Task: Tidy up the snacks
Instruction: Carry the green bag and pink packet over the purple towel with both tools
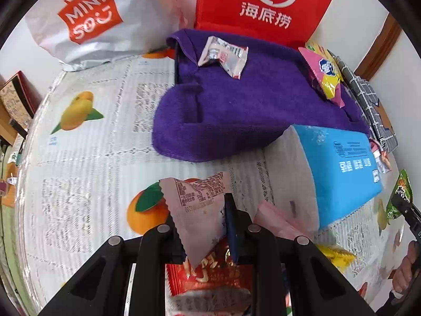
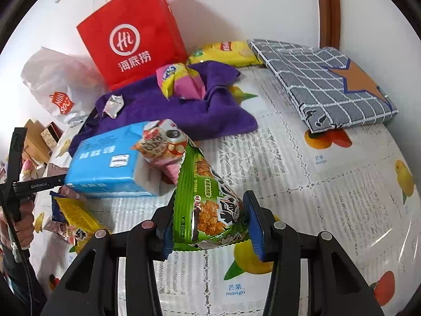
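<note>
In the left wrist view my left gripper (image 1: 202, 218) is shut on a pale pink snack packet (image 1: 197, 205), which stands up between the fingers with its printed back showing. A red foil packet (image 1: 208, 276) lies just beneath it. My right gripper (image 2: 210, 226) is shut on a green snack packet (image 2: 208, 200), held above the table; the same green packet (image 1: 400, 194) shows at the right edge of the left view. A purple towel (image 2: 210, 113) carries a silver candy packet (image 1: 223, 55) and a pink-and-yellow packet (image 2: 181, 81).
A blue tissue pack (image 2: 105, 163) lies by the towel with a pink-and-white snack (image 2: 163, 142) on it. At the wall stand a red paper bag (image 2: 131, 34) and a white bag (image 1: 92, 18). A yellow chips bag (image 2: 223, 52), a grey checked cloth bundle (image 2: 329, 81) and a yellow packet (image 2: 76, 216) are nearby.
</note>
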Demonstrator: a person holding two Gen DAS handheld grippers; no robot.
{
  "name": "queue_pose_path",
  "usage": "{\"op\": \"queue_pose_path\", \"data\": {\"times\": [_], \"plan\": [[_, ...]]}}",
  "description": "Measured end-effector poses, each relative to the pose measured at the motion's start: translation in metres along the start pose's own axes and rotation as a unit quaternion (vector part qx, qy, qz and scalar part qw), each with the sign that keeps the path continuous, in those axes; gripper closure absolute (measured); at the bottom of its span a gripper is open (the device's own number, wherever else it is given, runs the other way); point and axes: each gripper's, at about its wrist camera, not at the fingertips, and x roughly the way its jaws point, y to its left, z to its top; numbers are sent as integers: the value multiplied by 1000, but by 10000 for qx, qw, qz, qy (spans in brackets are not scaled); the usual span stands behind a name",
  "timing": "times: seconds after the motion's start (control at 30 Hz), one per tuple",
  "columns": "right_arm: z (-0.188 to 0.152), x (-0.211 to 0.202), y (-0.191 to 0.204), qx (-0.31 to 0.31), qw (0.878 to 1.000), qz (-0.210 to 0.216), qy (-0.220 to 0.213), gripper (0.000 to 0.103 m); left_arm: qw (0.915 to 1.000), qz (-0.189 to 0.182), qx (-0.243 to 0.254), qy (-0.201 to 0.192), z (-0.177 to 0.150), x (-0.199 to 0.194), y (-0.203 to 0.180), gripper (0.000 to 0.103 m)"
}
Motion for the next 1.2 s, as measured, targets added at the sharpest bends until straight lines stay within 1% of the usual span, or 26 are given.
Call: {"op": "queue_pose_path", "data": {"times": [0.13, 0.27, 0.4, 0.5, 0.63, 0.8, 0.97, 1.1, 1.2], "plan": [[-1, -9, 6, -92, 10000, 17, -25, 57, 9999, -62, 9, -142, -3, -19, 5, 82], [-5, -15, 11, -154, 9998, -28, -100, 57, 9996, -103, 14, -246, -5, -33, 0, 82], [-8, -25, 13, -110, 9997, 90, -197, 57, 9992, -219, 89, -333, -13, -48, -8, 82], [-7, -31, 16, -144, 9995, 36, -278, 57, 9987, -265, 224, -383, -21, -59, -17, 82], [-5, -41, 26, -299, 9987, 161, -373, 57, 9974, -448, 421, -376, -33, -68, -35, 82], [-2, -49, 41, -524, 9975, 207, -431, 57, 9956, -618, 598, -363, -44, -72, -57, 81], [5, -55, 53, -606, 9961, 414, -488, 57, 9932, -828, 690, -438, -49, -82, -74, 81], [10, -54, 70, -714, 9941, 712, -405, 57, 9908, -1010, 755, -488, -48, -88, -86, 81], [15, -47, 86, -915, 9914, 859, -374, 57, 9900, -1042, 802, -515, -41, -89, -93, 81]]}}
